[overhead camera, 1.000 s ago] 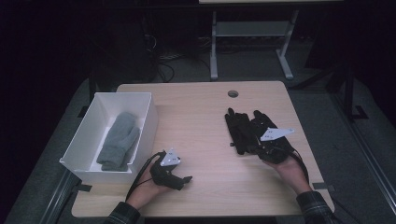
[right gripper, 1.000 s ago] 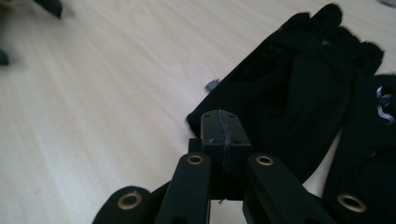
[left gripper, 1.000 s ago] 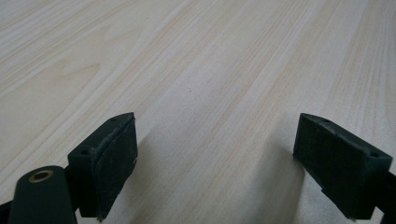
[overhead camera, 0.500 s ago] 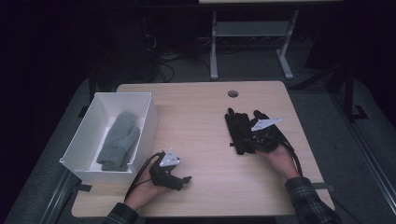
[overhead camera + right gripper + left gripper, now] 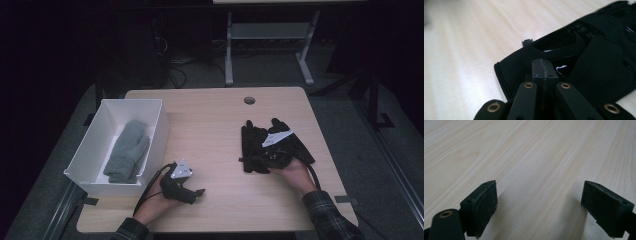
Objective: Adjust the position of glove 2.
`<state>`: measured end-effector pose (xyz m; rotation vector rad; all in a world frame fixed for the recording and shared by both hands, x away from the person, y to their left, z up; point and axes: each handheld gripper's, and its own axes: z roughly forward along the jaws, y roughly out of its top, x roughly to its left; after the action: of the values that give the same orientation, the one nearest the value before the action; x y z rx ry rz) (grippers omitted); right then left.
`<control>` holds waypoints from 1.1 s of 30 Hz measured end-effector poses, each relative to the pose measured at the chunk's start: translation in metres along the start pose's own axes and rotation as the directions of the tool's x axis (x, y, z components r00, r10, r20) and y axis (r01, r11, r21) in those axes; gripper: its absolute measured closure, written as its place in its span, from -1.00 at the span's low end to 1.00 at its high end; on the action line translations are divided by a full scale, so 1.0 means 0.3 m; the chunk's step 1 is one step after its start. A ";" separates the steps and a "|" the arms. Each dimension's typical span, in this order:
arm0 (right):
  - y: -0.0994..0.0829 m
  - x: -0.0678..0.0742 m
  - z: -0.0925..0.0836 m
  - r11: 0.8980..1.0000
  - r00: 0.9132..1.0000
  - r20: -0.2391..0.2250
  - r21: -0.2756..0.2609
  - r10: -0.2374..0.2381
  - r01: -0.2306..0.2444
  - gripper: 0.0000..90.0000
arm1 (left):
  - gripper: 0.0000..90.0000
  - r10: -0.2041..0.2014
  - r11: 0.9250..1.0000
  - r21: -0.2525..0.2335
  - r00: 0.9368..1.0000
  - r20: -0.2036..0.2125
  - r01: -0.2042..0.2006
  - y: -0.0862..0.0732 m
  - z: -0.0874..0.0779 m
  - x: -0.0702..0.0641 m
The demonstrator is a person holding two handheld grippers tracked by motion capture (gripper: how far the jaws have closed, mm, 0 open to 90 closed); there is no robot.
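Observation:
A pair of black gloves [image 5: 254, 142] lies flat on the right half of the wooden table [image 5: 210, 130]. My right gripper [image 5: 264, 151] rests over them, jaws pressed together with nothing visible between the pads. In the right gripper view its closed tip [image 5: 543, 65] sits just above a black glove [image 5: 599, 65], near the cuff edge. My left gripper [image 5: 196, 192] lies near the front edge, left of centre. In the left gripper view it [image 5: 539, 202] stands open over bare wood, with nothing between its pads [image 5: 485, 207].
A white box [image 5: 156, 111] stands at the table's left side and holds a grey mitten [image 5: 127, 150]. A round cable hole [image 5: 249, 100] sits near the far edge. Beyond the table are a dark floor and a white desk frame [image 5: 229, 55].
My right hand has shifted left and slightly down over the black gloves, jaws still closed. The left hand has stayed where it was.

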<state>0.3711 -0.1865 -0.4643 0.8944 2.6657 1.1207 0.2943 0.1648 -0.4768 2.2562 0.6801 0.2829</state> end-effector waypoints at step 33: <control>0.013 0.033 0.013 0.999 0.998 0.031 0.018 -0.050 0.049 1.00 | -0.71 0.008 1.000 0.005 1.000 -0.001 -0.008 0.001 0.000 0.002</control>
<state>0.3663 -0.1762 -0.4632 0.8366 2.6604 1.0662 0.2950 0.1650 -0.4765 2.2641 0.6736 0.2862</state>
